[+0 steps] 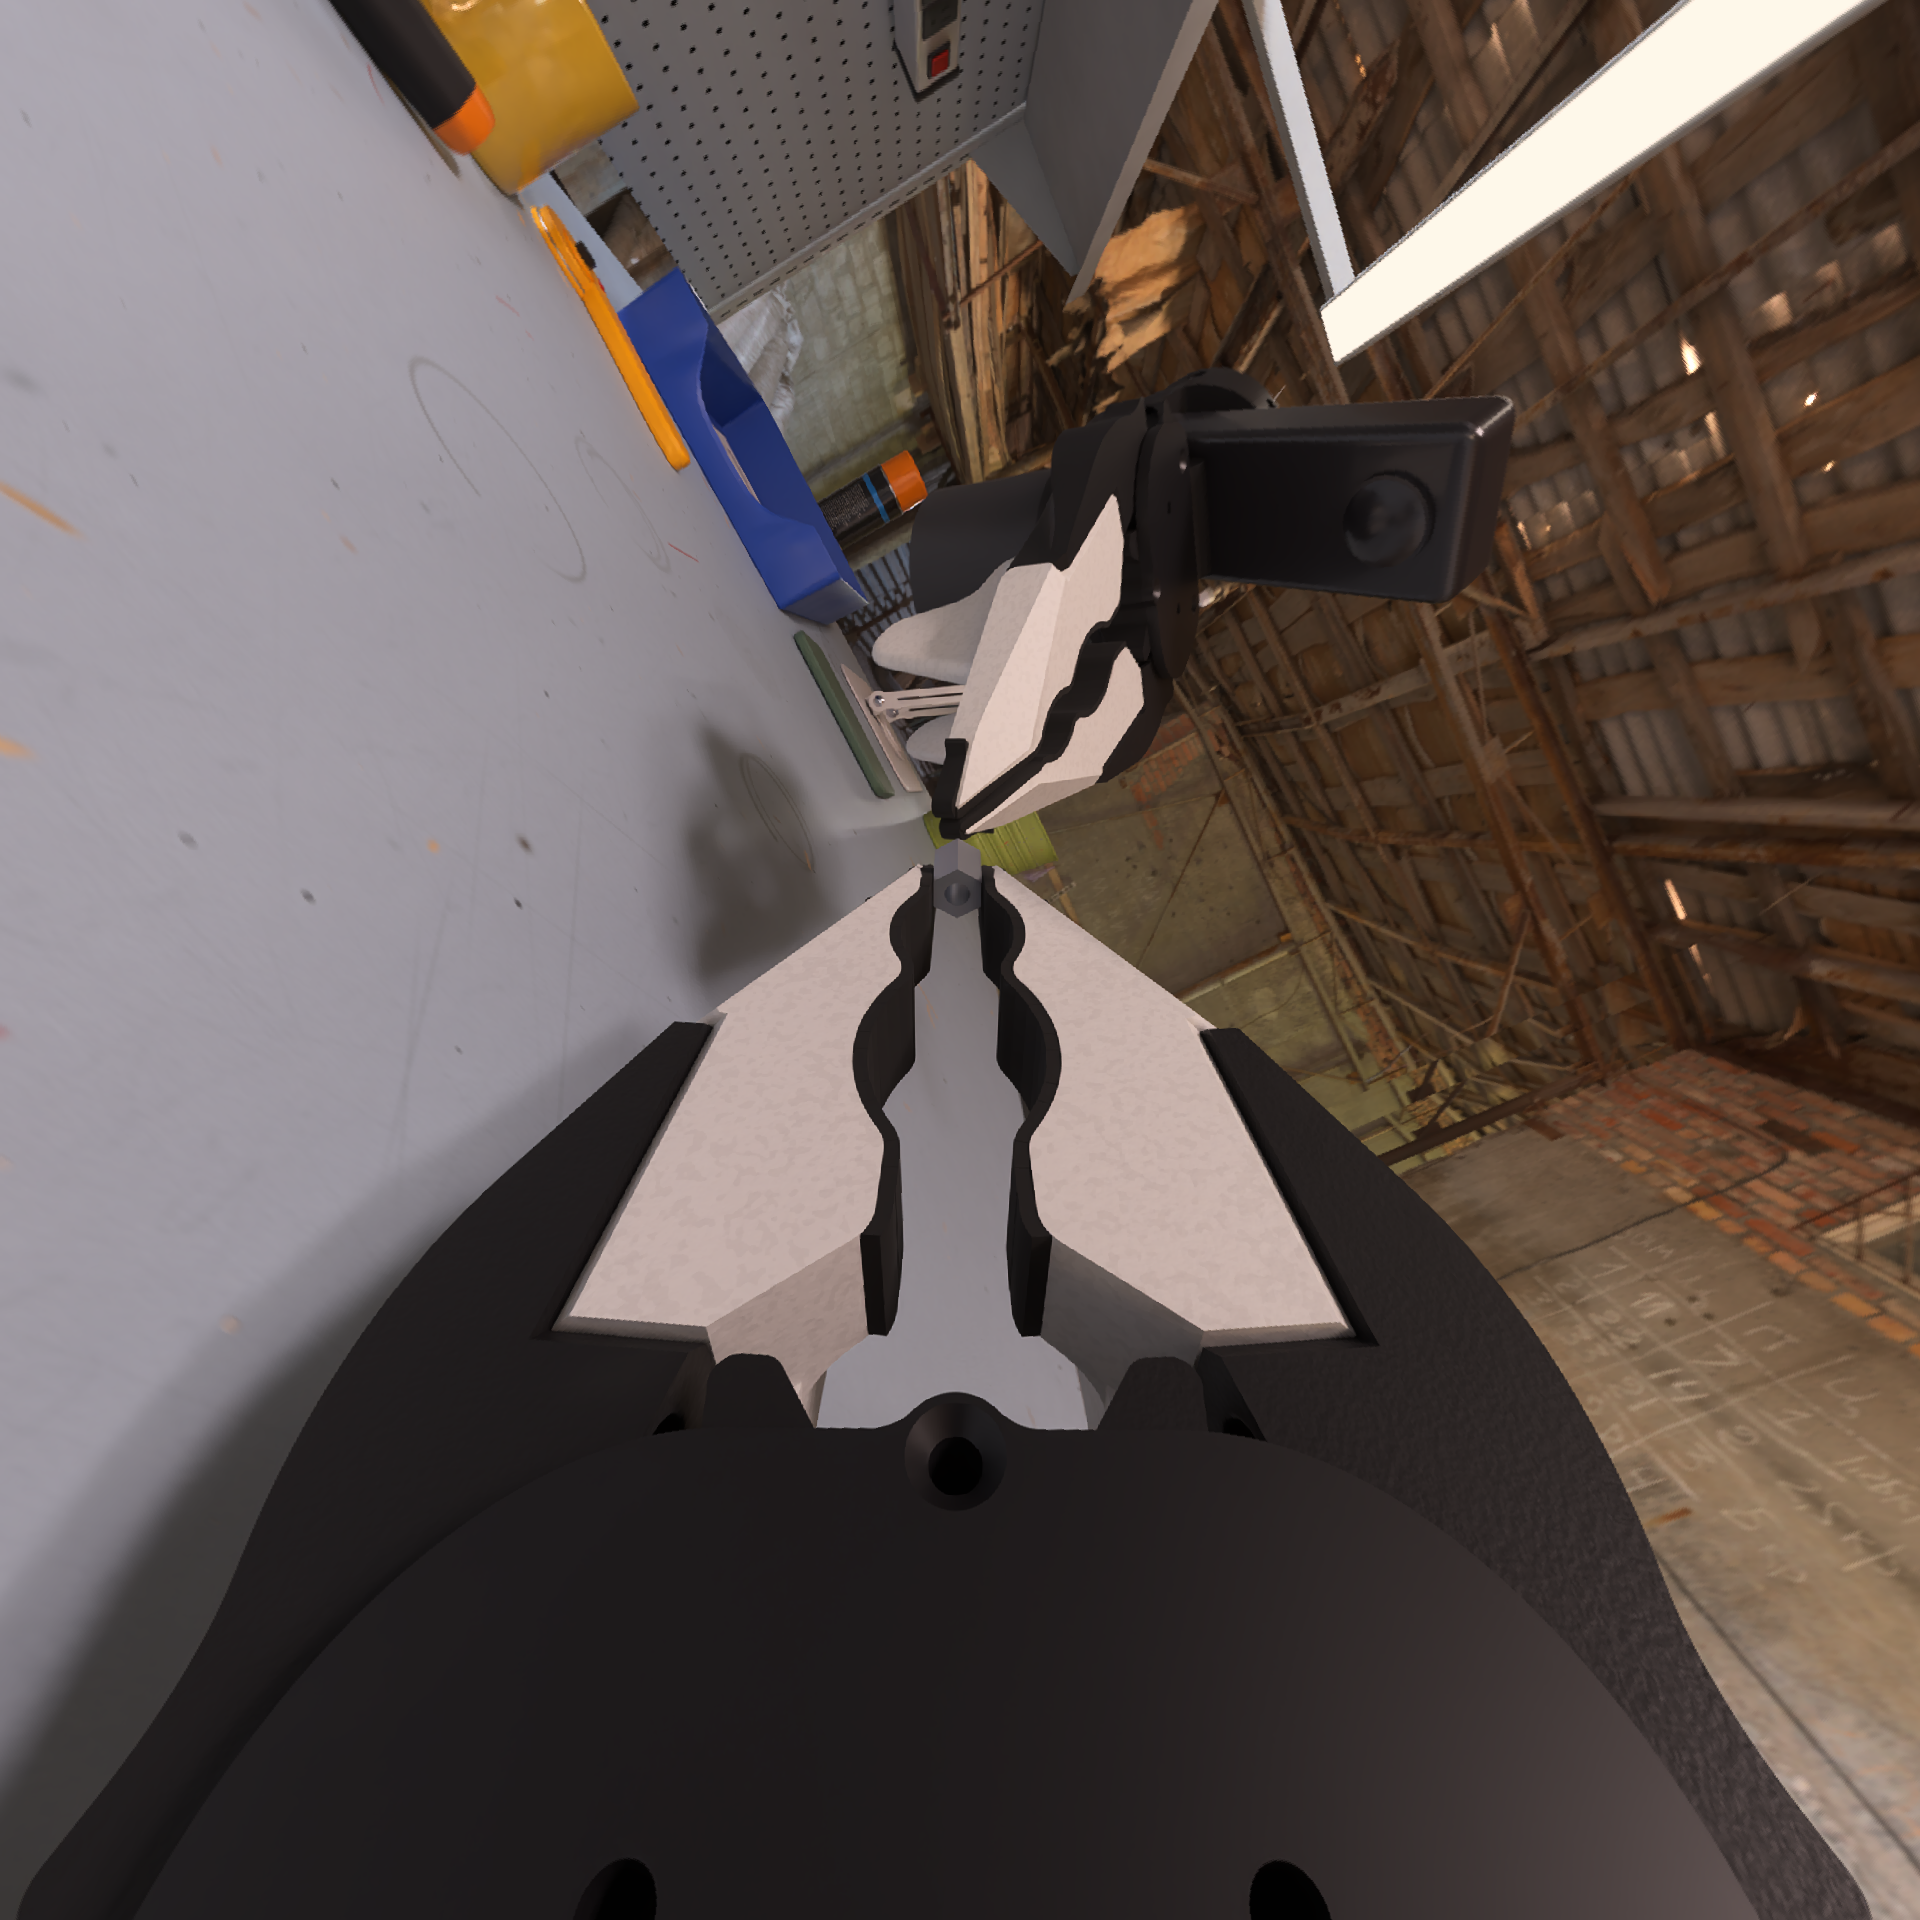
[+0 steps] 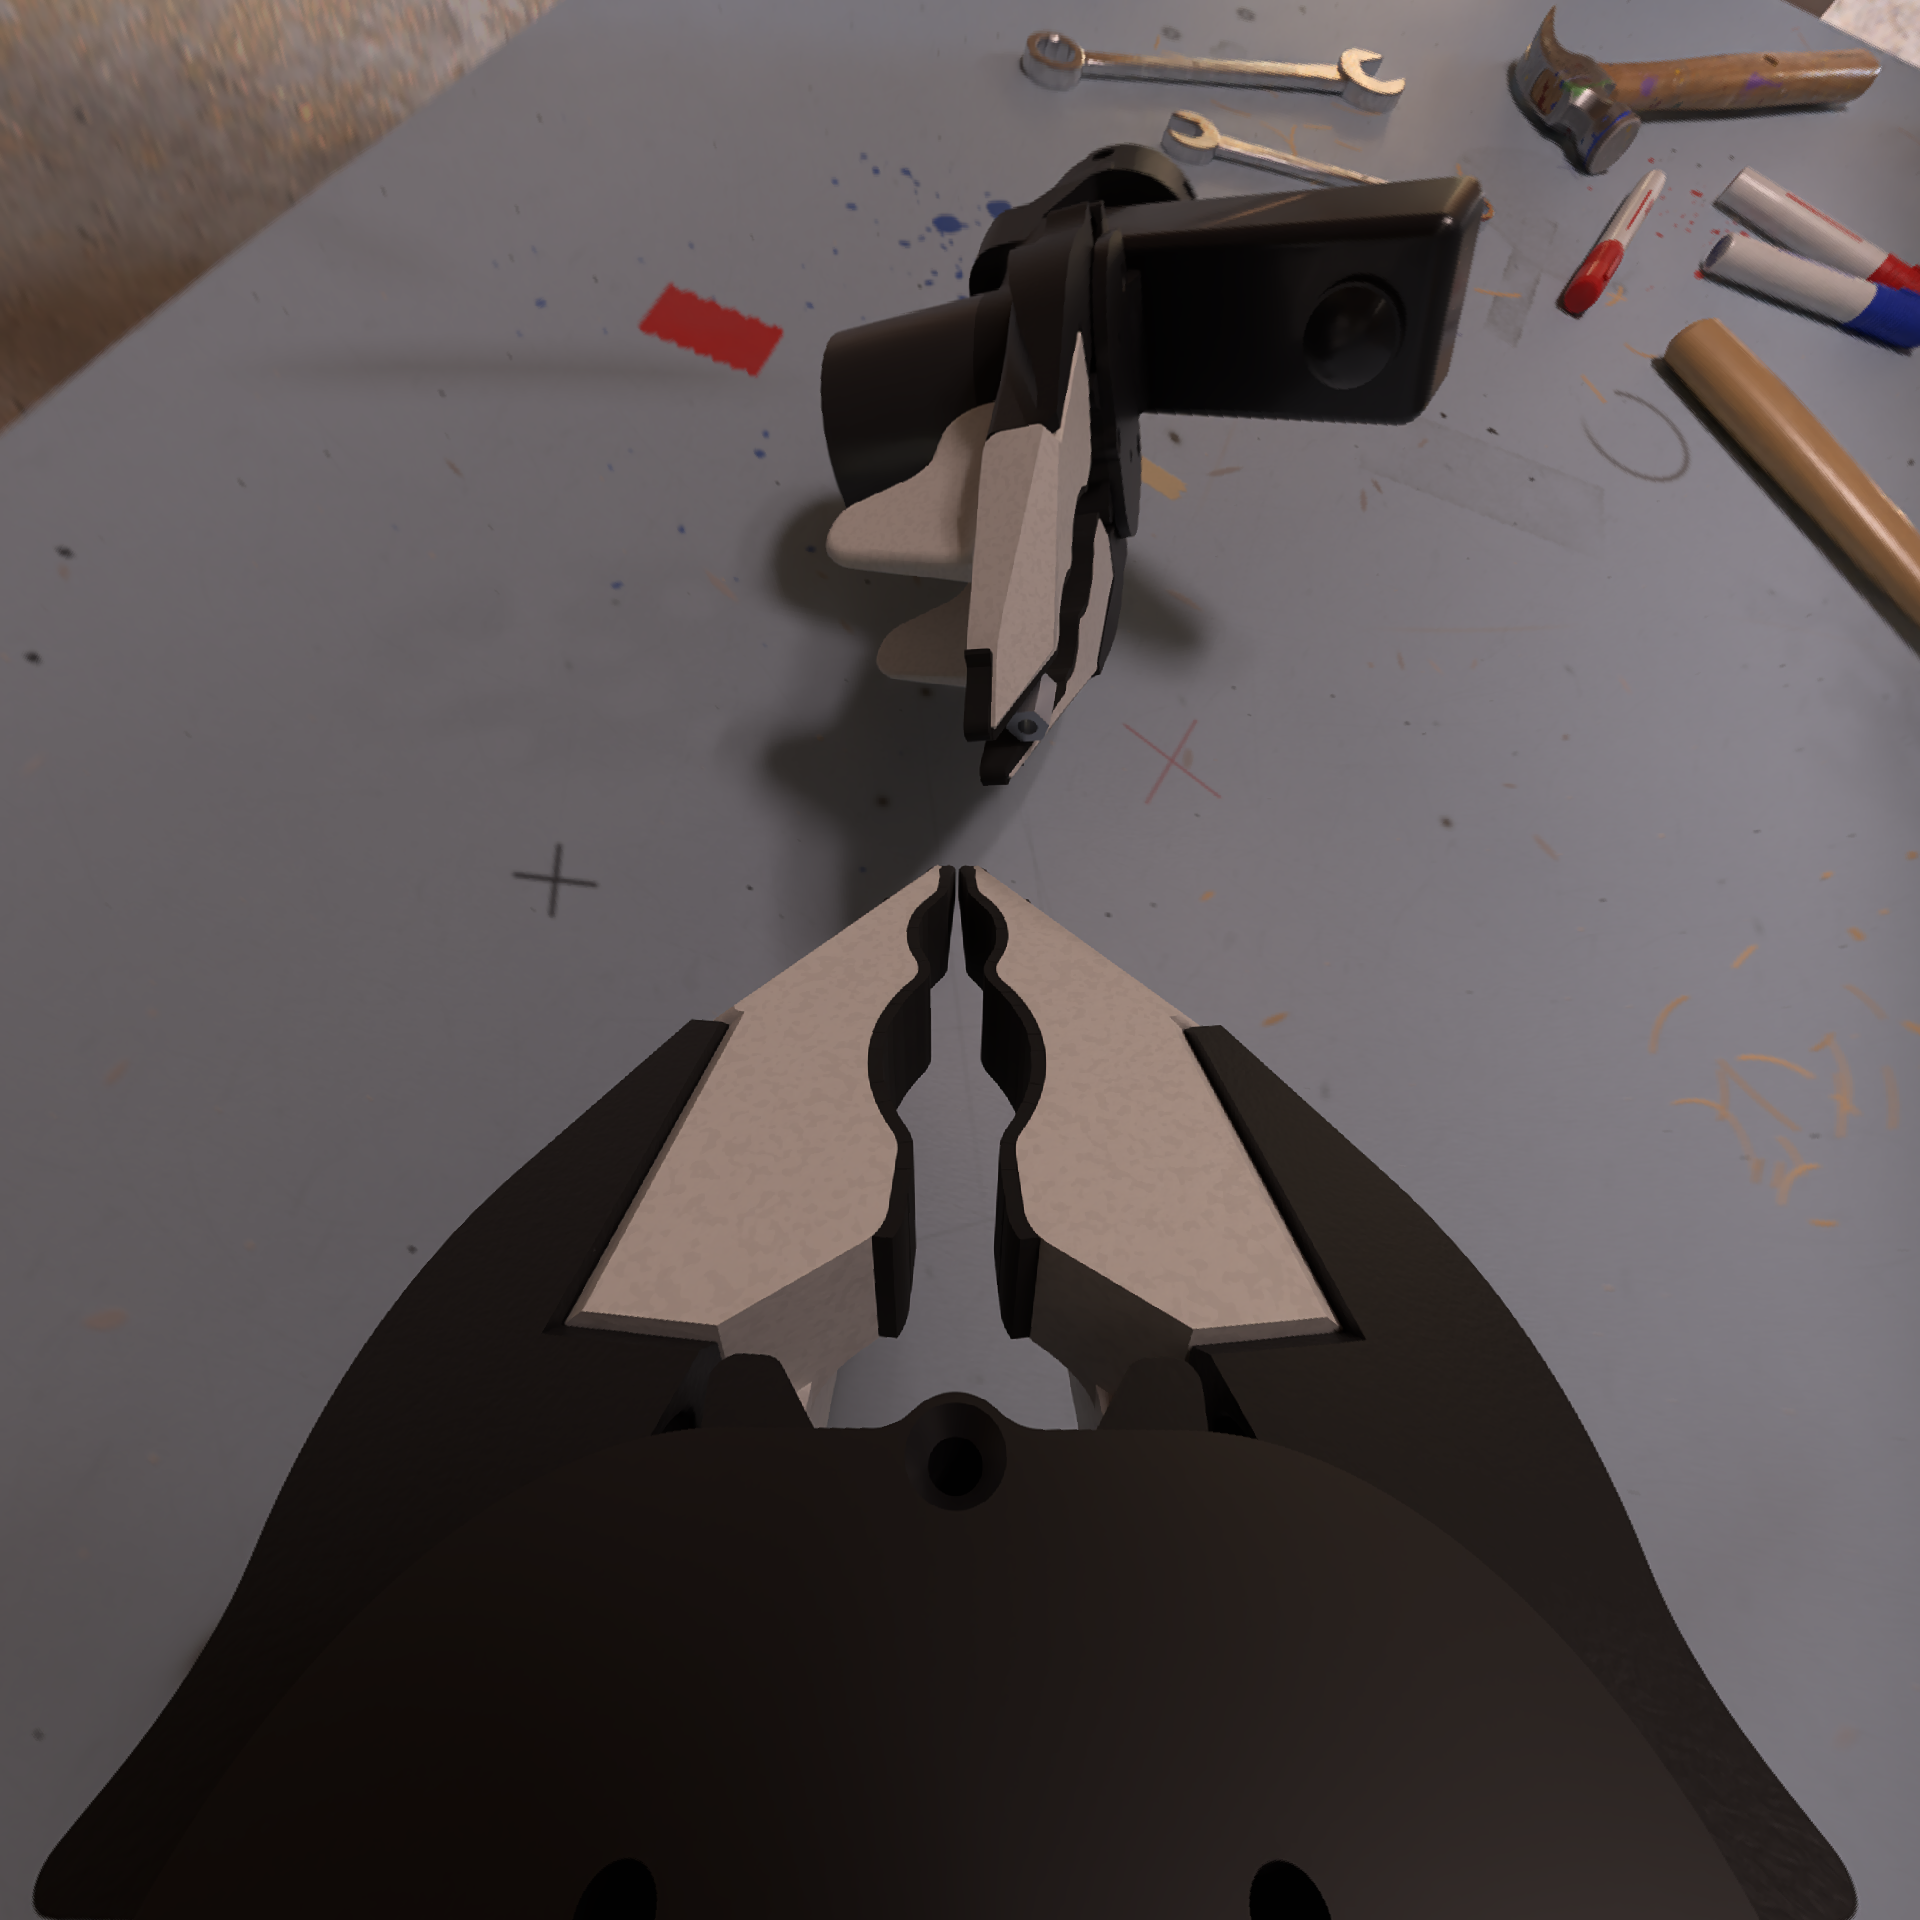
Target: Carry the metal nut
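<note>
Left hand-held gripper (image 1: 954, 878) – tips clamped on metal nut (image 1: 953, 891).

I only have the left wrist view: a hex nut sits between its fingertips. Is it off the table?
Observer: Yes; the left gripper holds the metal nut above the grey table, shadow beneath.
Operator: Is the right gripper carrying anything?
Observer: No; it is shut, nothing between its fingers.
Operator: What lies beyond the left gripper?
Observer: A long wrench, a shorter wrench and a wooden-handled hammer.
</note>
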Motion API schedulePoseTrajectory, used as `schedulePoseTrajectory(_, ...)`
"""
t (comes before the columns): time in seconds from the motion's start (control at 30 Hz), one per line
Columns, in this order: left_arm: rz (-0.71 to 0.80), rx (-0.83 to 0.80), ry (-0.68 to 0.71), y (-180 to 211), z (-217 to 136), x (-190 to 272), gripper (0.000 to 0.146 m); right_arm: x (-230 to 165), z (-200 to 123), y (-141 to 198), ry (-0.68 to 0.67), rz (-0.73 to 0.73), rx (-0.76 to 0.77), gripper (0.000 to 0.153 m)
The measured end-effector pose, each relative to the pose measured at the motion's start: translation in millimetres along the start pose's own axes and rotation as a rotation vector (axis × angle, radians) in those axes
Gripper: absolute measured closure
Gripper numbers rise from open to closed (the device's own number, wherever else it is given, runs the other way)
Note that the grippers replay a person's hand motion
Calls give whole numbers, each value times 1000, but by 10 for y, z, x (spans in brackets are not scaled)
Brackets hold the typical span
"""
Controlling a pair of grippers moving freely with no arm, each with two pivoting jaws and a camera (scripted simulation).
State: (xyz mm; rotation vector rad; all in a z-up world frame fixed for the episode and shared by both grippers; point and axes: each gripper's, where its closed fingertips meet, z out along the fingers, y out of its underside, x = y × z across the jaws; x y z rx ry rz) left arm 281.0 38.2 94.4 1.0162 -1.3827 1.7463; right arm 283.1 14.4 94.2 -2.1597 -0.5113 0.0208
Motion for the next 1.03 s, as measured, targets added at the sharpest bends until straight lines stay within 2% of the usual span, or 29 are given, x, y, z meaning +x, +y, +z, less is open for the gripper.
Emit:
schedulePoseTrajectory(0.37,-201,97,22,368,-28,120,138,-370,81,-83,64,170,155,152)
schedulePoseTrajectory(0.53,-227,81,41,419,44,117,138,-364,55,-94,77,159,166,153)
schedulePoseTrajectory(0.63,-200,-54,32,574,258,151,138,-404,128,-222,61,146,218,153)
schedulePoseTrajectory(0.73,-204,10,24,451,183,124,138,-289,35,-261,135,92,198,153)
schedulePoseTrajectory(0.83,-188,63,6,370,92,104,138,-113,-206,-215,193,199,272,153)
schedulePoseTrajectory(0.93,-188,130,62,257,62,132,138,-76,-275,-97,126,367,330,153)
schedulePoseTrajectory(1.03,-207,169,92,193,60,127,139,-128,-234,-86,74,427,375,138)
